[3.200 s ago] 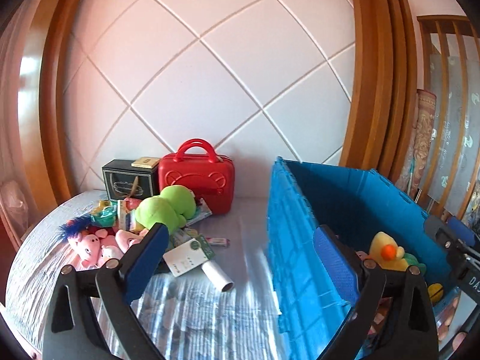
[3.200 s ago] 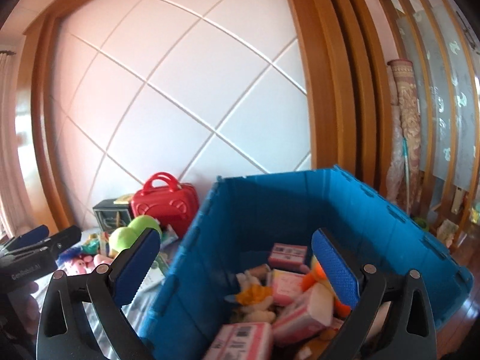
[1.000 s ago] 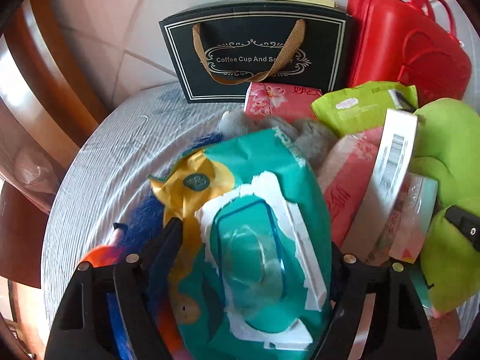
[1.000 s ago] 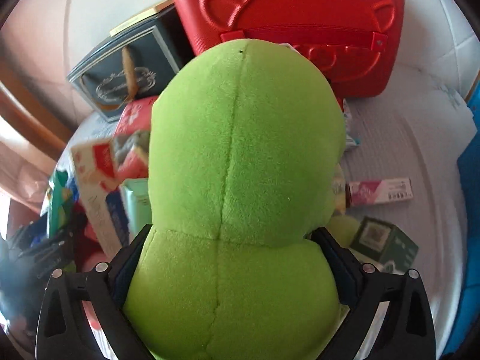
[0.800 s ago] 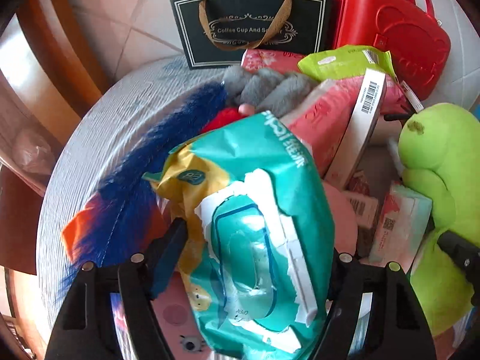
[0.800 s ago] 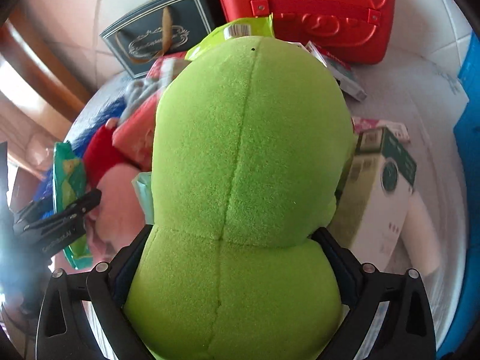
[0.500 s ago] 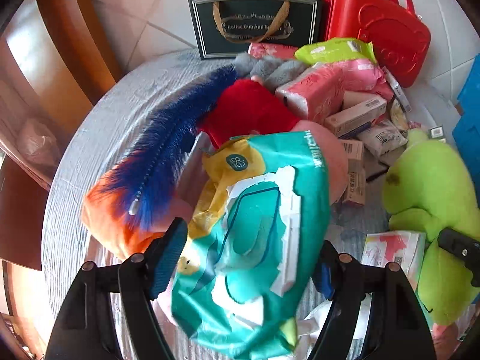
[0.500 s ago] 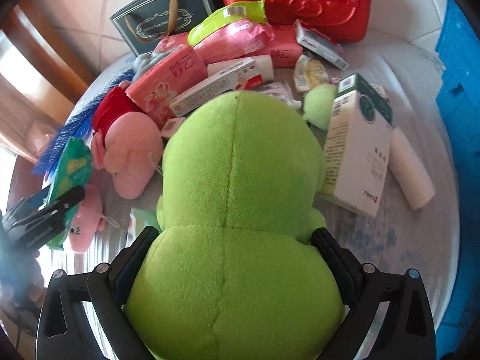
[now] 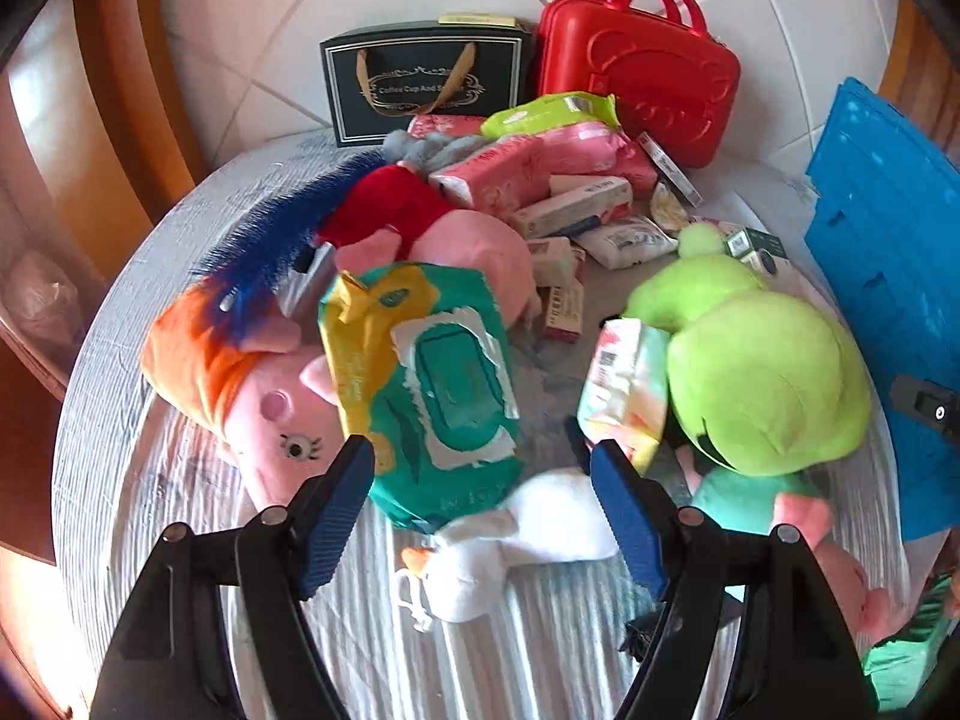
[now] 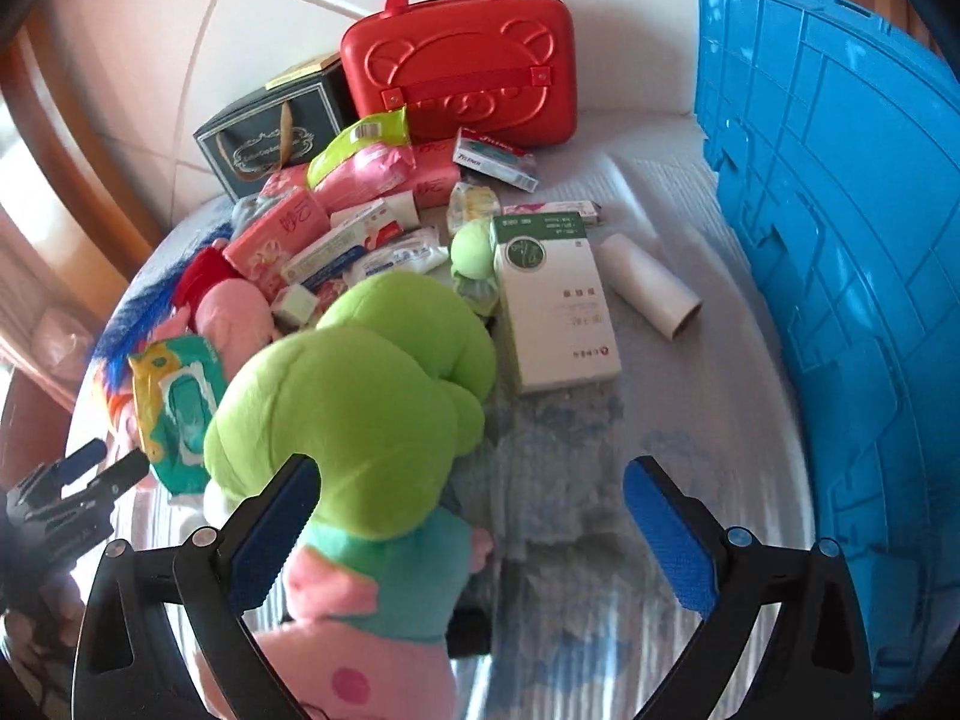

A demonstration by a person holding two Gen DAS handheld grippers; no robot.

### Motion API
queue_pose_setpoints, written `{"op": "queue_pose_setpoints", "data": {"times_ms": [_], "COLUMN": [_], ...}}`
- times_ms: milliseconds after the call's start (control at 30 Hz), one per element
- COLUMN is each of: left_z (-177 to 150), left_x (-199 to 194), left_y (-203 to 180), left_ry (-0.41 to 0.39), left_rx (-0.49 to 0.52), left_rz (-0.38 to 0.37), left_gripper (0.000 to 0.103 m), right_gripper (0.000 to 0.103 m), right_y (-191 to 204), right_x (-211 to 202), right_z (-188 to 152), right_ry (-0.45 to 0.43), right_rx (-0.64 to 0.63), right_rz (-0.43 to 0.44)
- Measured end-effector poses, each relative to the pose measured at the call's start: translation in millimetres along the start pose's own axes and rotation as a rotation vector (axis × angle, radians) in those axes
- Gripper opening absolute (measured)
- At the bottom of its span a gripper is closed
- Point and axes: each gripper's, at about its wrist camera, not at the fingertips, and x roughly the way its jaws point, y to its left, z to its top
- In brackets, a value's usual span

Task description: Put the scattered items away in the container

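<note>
A teal and yellow wet-wipes pack [image 9: 432, 384] lies on the pile of toys, just beyond my left gripper [image 9: 483, 501], which is open and empty. It also shows in the right wrist view [image 10: 174, 402]. A green frog plush [image 10: 366, 408] lies on the table against the left finger of my right gripper [image 10: 471, 525], which is open and holds nothing. The frog also shows in the left wrist view [image 9: 762, 372]. The blue crate [image 10: 840, 240] stands at the right, its outer wall facing me.
A red case [image 10: 462, 60] and a dark gift bag [image 10: 264, 132] stand by the tiled wall. Pink tissue packs [image 10: 360, 180], small boxes, a white-green box [image 10: 552, 300], a white tube [image 10: 648, 288], pink pig plushes [image 9: 282, 414] and a white goose toy [image 9: 510, 546] litter the table.
Both grippers have opened and pulled back. The wipes pack has dropped from the left gripper onto the pile, and the frog plush has dropped from the right gripper onto the table.
</note>
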Motion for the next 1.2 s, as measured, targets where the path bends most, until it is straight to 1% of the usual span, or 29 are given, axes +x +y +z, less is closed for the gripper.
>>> {"op": "queue_pose_setpoints", "data": {"times_ms": [67, 133, 167, 200, 267, 300, 333, 400, 467, 533, 567, 633, 700, 733, 767, 833, 867, 967, 1033, 1067, 1100, 1133, 1200], "left_z": [-8, -16, -20, -24, -31, -34, -37, -41, -46, -51, -54, -59, -65, -67, -70, -75, -78, -85, -91, -94, -98, -101, -107], "left_x": [-2, -4, -6, -8, -14, -18, -20, -22, -22, -20, -18, -12, -9, -8, -8, -7, -6, 1, 7, 11, 15, 20, 29], "left_y": [-9, -15, -16, -17, -17, -17, -16, -15, -11, -6, -4, -3, -7, -10, -14, -26, -32, -54, -71, -80, -88, -98, -115], "left_ry": [0.007, 0.009, 0.01, 0.009, 0.006, 0.003, -0.001, -0.003, -0.001, 0.001, 0.006, 0.024, 0.033, 0.037, 0.04, 0.043, 0.049, 0.072, 0.083, 0.092, 0.101, 0.109, 0.114], "left_rx": [-0.001, -0.008, -0.009, -0.007, -0.003, 0.001, 0.008, 0.029, 0.045, 0.051, 0.052, 0.061, 0.077, 0.083, 0.088, 0.105, 0.111, 0.123, 0.138, 0.148, 0.16, 0.178, 0.229], "left_rz": [0.006, 0.011, 0.016, 0.021, 0.023, 0.018, 0.013, 0.01, 0.016, 0.014, 0.012, 0.009, 0.002, -0.006, -0.017, -0.035, -0.04, -0.061, -0.073, -0.08, -0.09, -0.099, -0.086], "left_gripper": [0.074, 0.074, 0.074, 0.074, 0.074, 0.074, 0.074, 0.074, 0.074, 0.074, 0.074, 0.074, 0.074, 0.074, 0.074, 0.074, 0.074, 0.074, 0.074, 0.074, 0.074, 0.074, 0.074], "right_gripper": [0.096, 0.069, 0.066, 0.066, 0.066, 0.066, 0.066, 0.067, 0.074, 0.093, 0.095, 0.098, 0.101, 0.101, 0.101, 0.101, 0.102, 0.102, 0.102, 0.102, 0.102, 0.102, 0.1], "right_y": [0, -5, -9, -12, -18, -20, -21, -12, 9, 38, 52, 75, 85, 82, 73, 48, 34, -7, -35, -47, -59, -71, -85], "right_x": [5, 11, 14, 17, 17, 13, 6, -12, -28, -36, -37, -31, -17, -11, -8, -11, -15, -28, -33, -33, -28, -21, -7], "right_z": [-16, -31, -38, -45, -61, -68, -75, -84, -91, -98, -103, -109, -112, -112, -109, -103, -101, -101, -104, -107, -110, -114, -123], "right_ry": [0.023, 0.05, 0.067, 0.083, 0.102, 0.099, 0.088, 0.059, 0.034, 0.017, 0.012, 0.004, 0.011, 0.014, 0.005, -0.027, -0.052, -0.096, -0.104, -0.095, -0.067, -0.026, 0.057], "right_rx": [-0.026, -0.038, -0.036, -0.034, -0.025, -0.007, 0.009, 0.0, -0.043, -0.101, -0.138, -0.201, -0.231, -0.213, -0.168, -0.046, 0.008, 0.117, 0.161, 0.169, 0.174, 0.175, 0.175], "right_rz": [-0.028, -0.035, -0.042, -0.055, -0.073, -0.065, -0.05, -0.002, 0.059, 0.109, 0.114, 0.068, 0.045, 0.048, 0.063, 0.092, 0.091, 0.034, -0.047, -0.107, -0.164, -0.183, -0.177]}}
